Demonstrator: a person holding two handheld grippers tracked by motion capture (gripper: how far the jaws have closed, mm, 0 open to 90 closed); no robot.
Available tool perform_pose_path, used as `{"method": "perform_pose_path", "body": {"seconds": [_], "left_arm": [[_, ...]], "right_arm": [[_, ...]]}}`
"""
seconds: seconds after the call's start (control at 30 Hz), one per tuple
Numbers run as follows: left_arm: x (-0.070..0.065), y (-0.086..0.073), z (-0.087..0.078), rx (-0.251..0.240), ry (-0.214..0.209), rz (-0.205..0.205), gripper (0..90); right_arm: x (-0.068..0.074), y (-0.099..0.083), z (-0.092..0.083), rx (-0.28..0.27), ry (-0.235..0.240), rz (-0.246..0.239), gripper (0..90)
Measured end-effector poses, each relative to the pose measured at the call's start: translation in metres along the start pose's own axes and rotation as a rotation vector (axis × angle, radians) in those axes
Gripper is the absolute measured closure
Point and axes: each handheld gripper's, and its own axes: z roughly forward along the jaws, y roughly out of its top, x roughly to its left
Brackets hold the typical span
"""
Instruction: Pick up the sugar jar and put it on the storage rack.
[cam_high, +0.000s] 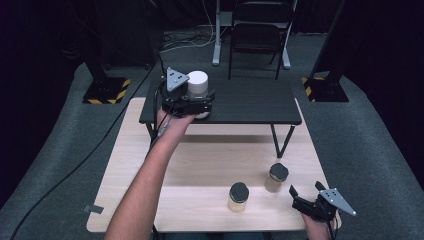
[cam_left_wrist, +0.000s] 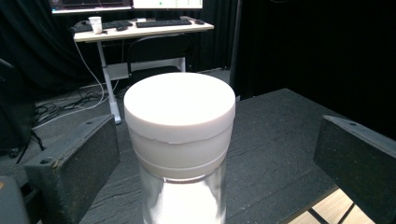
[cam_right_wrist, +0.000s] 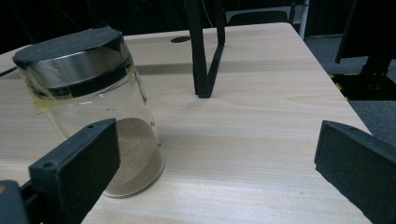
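White-lidded jar (cam_left_wrist: 180, 140) stands on black raised shelf (cam_high: 250, 102), left gripper (cam_high: 197, 102) jaws apart around it, dark room.

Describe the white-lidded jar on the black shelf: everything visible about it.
The white-lidded jar is a clear cylinder, seemingly glass or plastic, topped by a broad matte white lid with a stepped rim. White contents show through the wall below the lid. It stands upright on the left part of the black raised shelf above the wooden table. The left tool is around it with jaws open: in the left gripper view both black pads stand clear of its sides, so nothing but the shelf touches it.
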Motion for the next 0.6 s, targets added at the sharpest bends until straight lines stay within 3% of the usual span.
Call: {"method": "perform_pose_path", "body": {"seconds": [0.27, 0.6], "left_arm": [[-0.007, -0.003, -0.01, -0.006, -0.006, 0.018, 0.0], [-0.011, -0.022, -0.018, 0.005, -0.006, 0.026, 0.0]], "right_arm": [[0.0, 0.0, 0.0, 0.001, 0.006, 0.0, 0.0], [0.0, 0.0, -0.001, 0.0, 0.005, 0.005, 0.0]]}}
